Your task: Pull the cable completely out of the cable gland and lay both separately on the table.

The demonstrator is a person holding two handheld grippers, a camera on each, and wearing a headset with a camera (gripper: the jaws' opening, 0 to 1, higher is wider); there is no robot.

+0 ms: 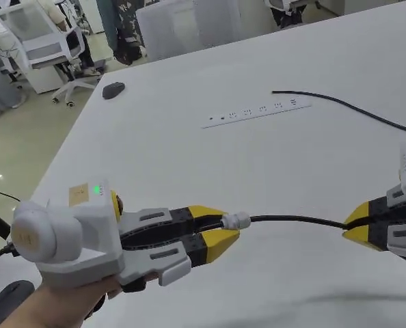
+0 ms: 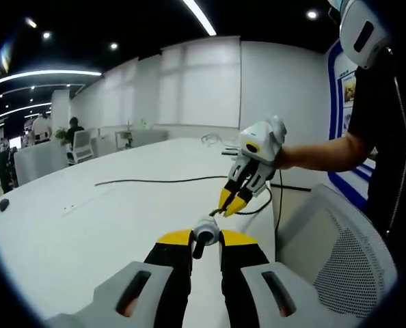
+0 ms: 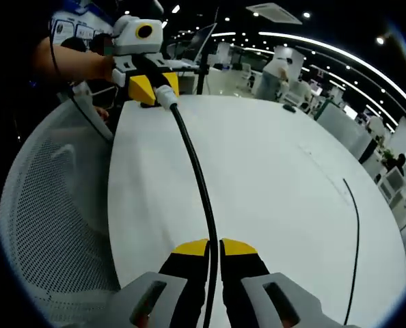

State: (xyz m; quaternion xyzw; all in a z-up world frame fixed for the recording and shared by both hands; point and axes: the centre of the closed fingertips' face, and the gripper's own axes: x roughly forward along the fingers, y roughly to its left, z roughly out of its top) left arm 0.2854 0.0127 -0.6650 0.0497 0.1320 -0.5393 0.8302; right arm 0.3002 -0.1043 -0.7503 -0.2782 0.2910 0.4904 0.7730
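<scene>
so both bits are up in the air just above the worktop (image 1: 176, 164) right now: the left hand-held gripper (image 1: 226, 225) is clamped on the little white cable gland (image 1: 238, 221), and the right hand-held gripper (image 1: 352, 224) is pinched tight on the black cable (image 1: 292, 219) a fair way along from it, with the cable running pretty much straight between the two. In the right gripper view the cable goes dead centre through that gripper's jaws and on up to the gland. My read on handling: the gland looks like a small, hard, light plastic part, rounded and probably a bit slippery, so gripping it across the body like this seems right, and I doubt it'd crush. The cable is thin and bendy with a smooth jacket, so it'll only pull, never push, and it could slide through the jaws if the gland's seal bites hard. I reckon a hold closer to the gland would give a more in-line tug and less whip when it pops free. Cable isn't out yet as far as I can tell, and I can't see how much pokes out the back of the gland. There's also a power strip (image 1: 258, 111) and a second black lead (image 1: 346, 106) further back on the worktop, well apart from all this
</scene>
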